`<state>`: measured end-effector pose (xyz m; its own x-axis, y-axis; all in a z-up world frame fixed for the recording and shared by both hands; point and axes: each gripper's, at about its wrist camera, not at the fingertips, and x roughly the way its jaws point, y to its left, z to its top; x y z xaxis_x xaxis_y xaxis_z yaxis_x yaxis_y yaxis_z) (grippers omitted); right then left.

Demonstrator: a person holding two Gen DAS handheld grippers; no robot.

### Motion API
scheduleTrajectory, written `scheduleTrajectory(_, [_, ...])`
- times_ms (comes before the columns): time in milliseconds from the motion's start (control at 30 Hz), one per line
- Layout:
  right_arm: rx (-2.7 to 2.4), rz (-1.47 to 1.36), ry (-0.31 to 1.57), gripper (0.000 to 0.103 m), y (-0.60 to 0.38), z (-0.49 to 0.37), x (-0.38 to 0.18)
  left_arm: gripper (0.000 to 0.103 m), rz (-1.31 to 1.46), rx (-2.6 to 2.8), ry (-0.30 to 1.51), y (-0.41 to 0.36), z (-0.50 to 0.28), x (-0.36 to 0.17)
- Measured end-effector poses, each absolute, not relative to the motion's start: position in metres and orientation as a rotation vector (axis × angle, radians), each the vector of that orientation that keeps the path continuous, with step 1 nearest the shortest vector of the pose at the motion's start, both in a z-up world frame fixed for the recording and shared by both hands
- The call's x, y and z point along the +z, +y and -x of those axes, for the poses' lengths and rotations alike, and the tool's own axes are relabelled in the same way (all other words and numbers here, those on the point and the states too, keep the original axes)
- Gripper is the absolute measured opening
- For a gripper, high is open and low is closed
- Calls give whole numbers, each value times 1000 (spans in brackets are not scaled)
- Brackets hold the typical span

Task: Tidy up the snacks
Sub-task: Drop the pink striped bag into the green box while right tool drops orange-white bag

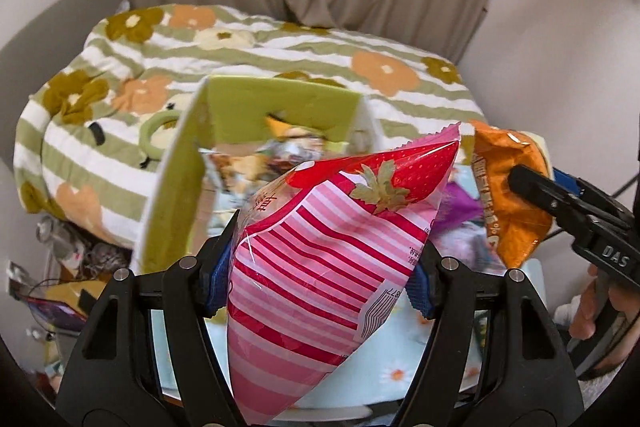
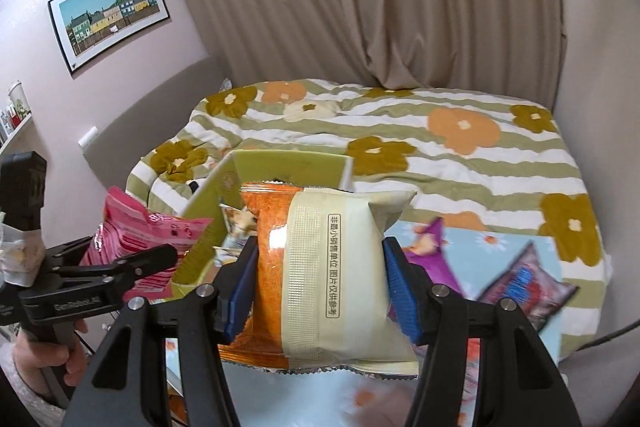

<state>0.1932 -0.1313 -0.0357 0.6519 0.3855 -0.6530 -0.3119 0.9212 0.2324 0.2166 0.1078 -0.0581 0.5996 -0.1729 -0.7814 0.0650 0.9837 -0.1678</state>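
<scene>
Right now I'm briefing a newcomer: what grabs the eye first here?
The pink striped strawberry bag fills the left wrist view, clamped in the left gripper. The right gripper grips an orange-and-cream snack bag. Behind both stands an open green box already holding snacks, before a flowered bedspread.

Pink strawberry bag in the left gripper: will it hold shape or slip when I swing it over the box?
The pink strawberry bag looks puffed and light, so probably little sag. Its glossy film may slide between the left gripper's pads, and contents could crush. The green box sits just ahead.
</scene>
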Motion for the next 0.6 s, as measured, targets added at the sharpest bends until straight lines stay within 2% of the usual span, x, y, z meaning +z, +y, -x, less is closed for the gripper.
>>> scheduleTrajectory(267, [370, -102, 817, 55, -71, -233, -50, 66, 129, -125, 1009, 158, -261, -103])
scheduleTrajectory(333, [357, -101, 834, 55, -60, -240, -56, 73, 137, -128, 1027, 167, -271, -115])
scheduleTrajectory(433, [337, -101, 856, 55, -50, -247, -63, 94, 150, -136, 1050, 176, -277, -127])
scheduleTrajectory(600, [299, -114, 885, 55, -39, -255, -73, 96, 149, -171, 1068, 184, -272, -137])
